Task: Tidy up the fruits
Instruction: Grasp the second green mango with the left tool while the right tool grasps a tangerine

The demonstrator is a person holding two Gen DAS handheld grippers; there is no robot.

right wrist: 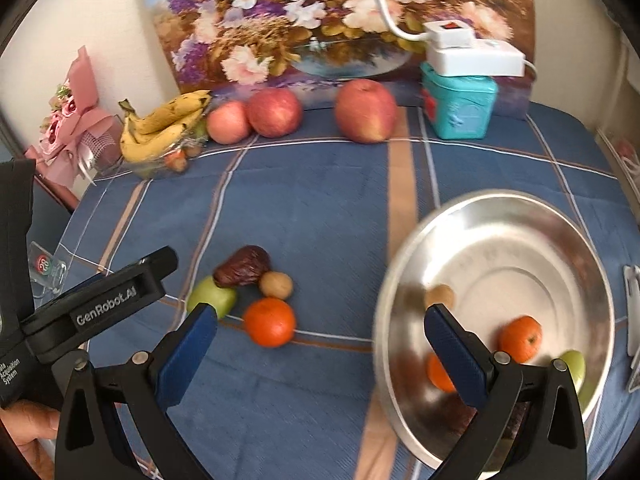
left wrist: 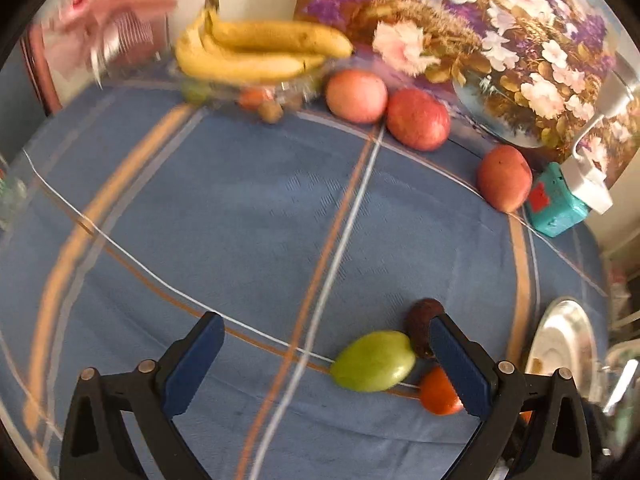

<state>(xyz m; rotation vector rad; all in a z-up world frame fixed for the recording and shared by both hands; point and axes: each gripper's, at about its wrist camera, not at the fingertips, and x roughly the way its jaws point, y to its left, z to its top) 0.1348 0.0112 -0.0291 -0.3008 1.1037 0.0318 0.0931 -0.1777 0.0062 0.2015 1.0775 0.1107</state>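
Left claw (left wrist: pixel 326 364) spread, empty – green fruit (left wrist: pixel 373 361) between fingers; right claw (right wrist: pixel 320 356) spread beside metal bowl (right wrist: pixel 560 216).

We see a table spread with a blue woven cloth (right wrist: pixel 320 208) crossed by tan and white stripes. Behind it stands a cream plastered wall (right wrist: pixel 120 20), and against that wall leans a large painted canvas of purple, white and pink flowers in a vase (right wrist: pixel 304 20). At the far left a pink wrapped bouquet (right wrist: pixel 76 116) sits near the table's edge. Soft daylight falls evenly over the cloth.
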